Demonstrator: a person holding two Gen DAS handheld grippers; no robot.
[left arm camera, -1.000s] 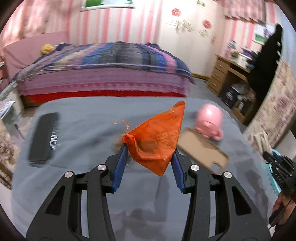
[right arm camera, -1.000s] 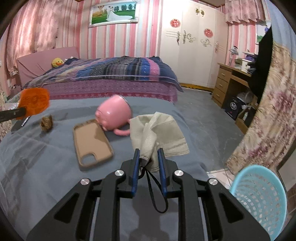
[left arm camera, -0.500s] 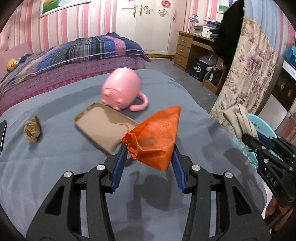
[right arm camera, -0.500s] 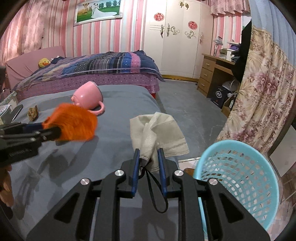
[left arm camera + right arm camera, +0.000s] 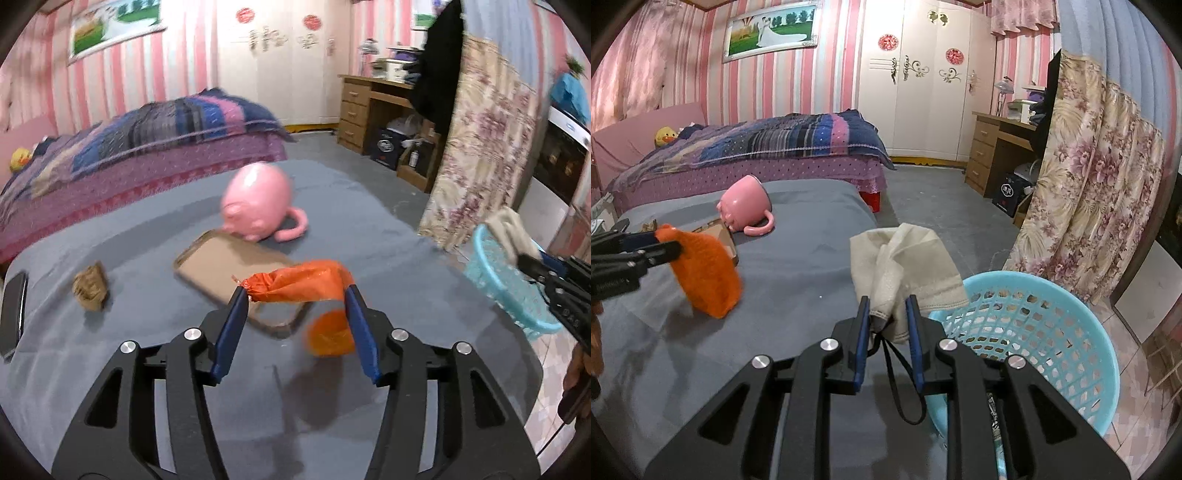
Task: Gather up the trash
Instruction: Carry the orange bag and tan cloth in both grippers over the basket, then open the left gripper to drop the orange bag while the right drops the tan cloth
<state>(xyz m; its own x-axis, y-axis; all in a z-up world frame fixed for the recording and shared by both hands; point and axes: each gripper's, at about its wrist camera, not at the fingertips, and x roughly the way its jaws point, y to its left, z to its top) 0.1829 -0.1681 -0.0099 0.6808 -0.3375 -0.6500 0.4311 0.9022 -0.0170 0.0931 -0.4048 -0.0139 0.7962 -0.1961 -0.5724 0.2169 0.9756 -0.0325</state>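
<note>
Both grippers have swung toward the round light-blue plastic mesh basket [image 5: 1034, 332]. The left gripper [image 5: 295, 314] is opening, its crinkled orange plastic bag [image 5: 303, 284] sagging short of the basket. The right gripper [image 5: 886, 317] clamps a cream cloth [image 5: 905, 258] beside its rim. Next: carry both over the basket, then let go.

The pink mug [image 5: 258, 201] is smeared by motion blur, the dark flat object [image 5: 13, 314] is cut by the left edge (its kind is unclear), and the cloth hides part of the blue basket's [image 5: 1034, 317] rim.
</note>
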